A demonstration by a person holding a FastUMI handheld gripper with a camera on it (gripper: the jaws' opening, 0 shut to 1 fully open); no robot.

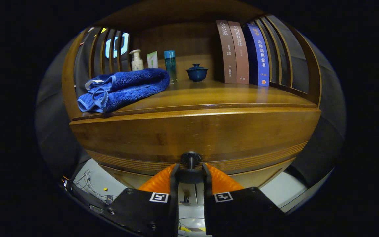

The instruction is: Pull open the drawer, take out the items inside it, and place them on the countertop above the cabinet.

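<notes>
Gripper view looks straight at a wooden cabinet, with the gripper (190,171) low against the drawer front (192,135). Its two fingers (161,179) stand on either side of the small dark round knob (190,157), close around its stem; whether both actually press on it I cannot tell. The drawer looks shut or barely started, its front flush under the worktop (215,93).

That knob is the only sensible hold: small, hard and likely slick, so a grip behind its flared head should keep it from slipping free. A solid wooden drawer will probably feel stiff and somewhat heavy, calling for a straight, level pull.

On the worktop lie a folded blue towel (123,89), a pump bottle (137,60), a teal tumbler (170,65), a lidded blue cup (196,72) and three upright books (243,49).

The drawer's contents are entirely hidden behind its front, and the gripper body covers what lies below the knob.
</notes>
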